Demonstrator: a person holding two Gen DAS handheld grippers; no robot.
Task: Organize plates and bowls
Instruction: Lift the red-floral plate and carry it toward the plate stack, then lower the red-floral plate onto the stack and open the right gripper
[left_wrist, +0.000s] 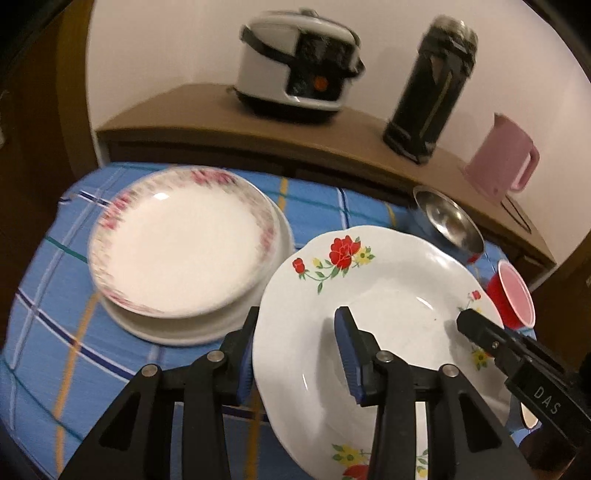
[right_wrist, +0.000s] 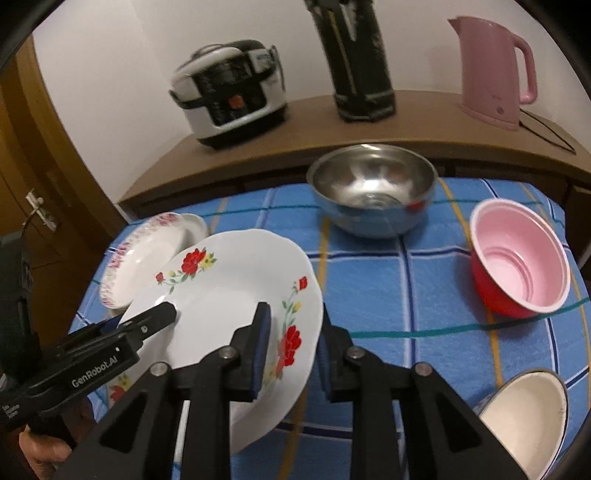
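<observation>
A white plate with red flowers (left_wrist: 373, 295) is held tilted above the blue checked cloth, gripped at both sides. My left gripper (left_wrist: 295, 354) is shut on its left rim. My right gripper (right_wrist: 291, 343) is shut on its right rim (right_wrist: 295, 295); the right gripper also shows in the left wrist view (left_wrist: 480, 332). A stack of pink-rimmed plates (left_wrist: 177, 247) sits to the left on the cloth, also in the right wrist view (right_wrist: 144, 254). A steel bowl (right_wrist: 369, 188), a red bowl with pink inside (right_wrist: 521, 258) and a cream bowl (right_wrist: 524, 417) sit to the right.
A wooden counter (right_wrist: 295, 122) behind the table carries a rice cooker (right_wrist: 229, 92), a black flask (right_wrist: 354, 59) and a pink kettle (right_wrist: 491, 66). A door with a handle (right_wrist: 37, 214) is at far left. The blue checked cloth (right_wrist: 406, 295) covers the table.
</observation>
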